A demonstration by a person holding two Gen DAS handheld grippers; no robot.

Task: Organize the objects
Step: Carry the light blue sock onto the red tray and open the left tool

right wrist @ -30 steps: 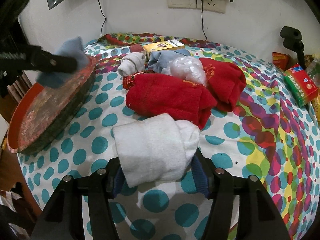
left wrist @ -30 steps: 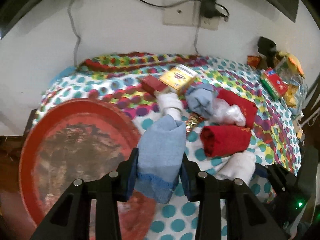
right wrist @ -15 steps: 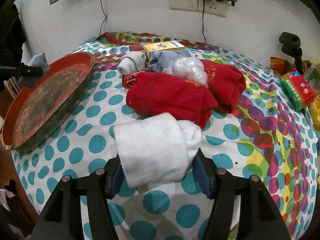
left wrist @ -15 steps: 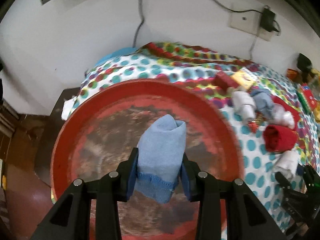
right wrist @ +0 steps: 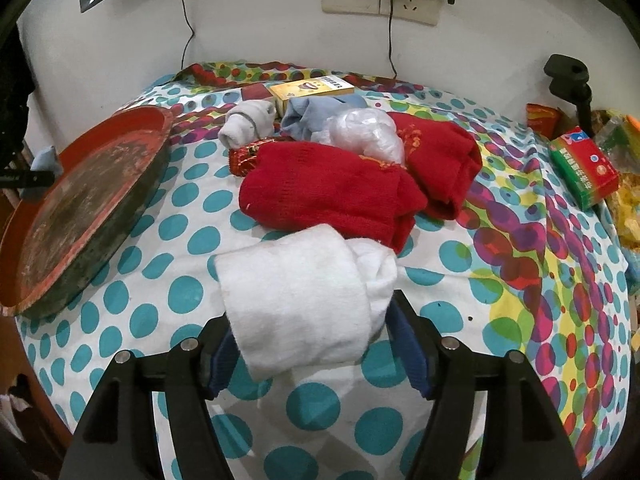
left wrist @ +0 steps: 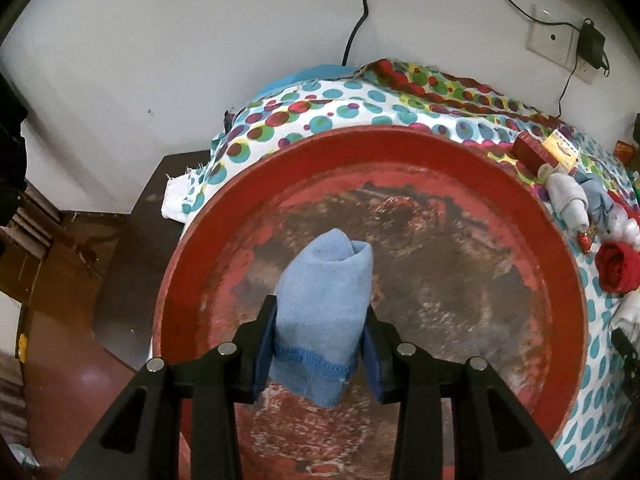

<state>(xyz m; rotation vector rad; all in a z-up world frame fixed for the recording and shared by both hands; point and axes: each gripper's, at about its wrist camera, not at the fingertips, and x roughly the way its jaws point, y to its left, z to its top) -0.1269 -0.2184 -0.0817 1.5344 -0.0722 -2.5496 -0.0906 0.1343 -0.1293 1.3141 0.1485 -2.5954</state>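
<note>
My left gripper is shut on a rolled light-blue sock over the worn middle of the round red tray; its jaws are just starting to open. I cannot tell whether the sock's tip touches the tray. In the right wrist view the tray sits at the table's left edge, with the blue sock over its far side. The right gripper straddles a rolled white sock lying on the dotted cloth. Its jaws are opening, and a gap shows beside the right pad.
Behind the white sock lie two red socks, a clear plastic bag, a grey-blue sock, a pale rolled sock and a yellow box. A green-and-red box and a black stand sit at the right.
The left gripper carried the blue sock from above the pile to over the red tray and sank a little. The right gripper stayed put while its jaws widened around the white sock.
</note>
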